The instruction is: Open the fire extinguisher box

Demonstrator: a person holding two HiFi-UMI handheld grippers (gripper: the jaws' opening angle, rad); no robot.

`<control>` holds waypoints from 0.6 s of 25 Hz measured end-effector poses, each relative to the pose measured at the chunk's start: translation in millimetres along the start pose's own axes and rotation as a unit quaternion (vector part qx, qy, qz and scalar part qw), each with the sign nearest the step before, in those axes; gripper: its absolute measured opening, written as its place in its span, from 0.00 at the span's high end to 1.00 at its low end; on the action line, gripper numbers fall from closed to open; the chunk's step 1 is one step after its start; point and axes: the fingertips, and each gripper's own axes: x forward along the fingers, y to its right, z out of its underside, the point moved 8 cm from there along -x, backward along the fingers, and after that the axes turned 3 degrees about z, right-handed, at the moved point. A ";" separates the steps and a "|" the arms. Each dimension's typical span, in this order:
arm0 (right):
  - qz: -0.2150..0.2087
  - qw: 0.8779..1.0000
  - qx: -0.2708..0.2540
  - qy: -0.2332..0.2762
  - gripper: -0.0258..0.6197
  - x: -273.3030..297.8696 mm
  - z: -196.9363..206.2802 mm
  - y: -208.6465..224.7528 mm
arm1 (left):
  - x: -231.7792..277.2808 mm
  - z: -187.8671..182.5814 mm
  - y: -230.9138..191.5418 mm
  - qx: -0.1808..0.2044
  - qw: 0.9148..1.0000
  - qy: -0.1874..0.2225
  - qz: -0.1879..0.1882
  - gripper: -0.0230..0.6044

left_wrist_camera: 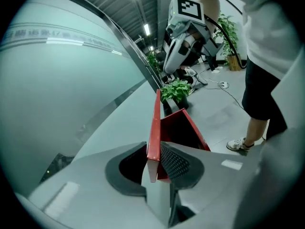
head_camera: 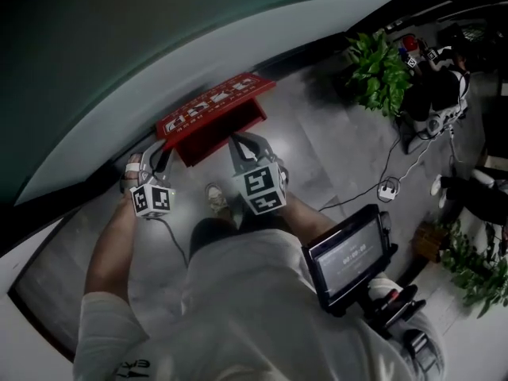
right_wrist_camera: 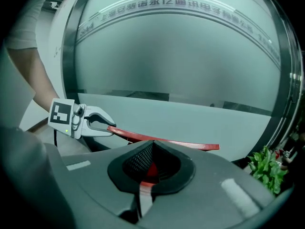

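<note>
A red fire extinguisher box (head_camera: 225, 131) stands on the floor against a curved glass wall, its lid (head_camera: 213, 104) lifted off the body. My left gripper (head_camera: 159, 151) is at the lid's left end. In the left gripper view the lid's thin edge (left_wrist_camera: 153, 128) runs between the jaws of the left gripper (left_wrist_camera: 153, 159), and the pads press on it. My right gripper (head_camera: 240, 140) reaches the box's front right. In the right gripper view the right gripper (right_wrist_camera: 148, 168) is shut on a thin red edge of the box; whether lid or wall I cannot tell.
The frosted glass wall (head_camera: 119, 46) curves behind the box. Potted plants (head_camera: 379, 70) stand to the right, with cables and a power strip (head_camera: 387, 189) on the tiled floor. A screen device (head_camera: 349, 256) hangs at the person's right side. The person's shoe (head_camera: 216, 199) is near the box.
</note>
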 end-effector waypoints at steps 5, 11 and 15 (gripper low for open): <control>0.008 1.000 -0.012 0.010 0.94 11.9 -10.1 11.5 | 3.3 4.1 -8.7 -0.035 0.999 -0.005 0.020 0.82; -0.003 0.999 -0.040 0.015 0.94 28.9 -20.0 13.6 | -10.3 13.0 -29.0 -0.067 0.997 -0.019 0.025 0.82; -0.010 0.997 -0.078 0.011 0.94 45.3 -26.9 23.5 | -16.3 19.9 -44.0 -0.095 0.994 -0.037 0.029 0.81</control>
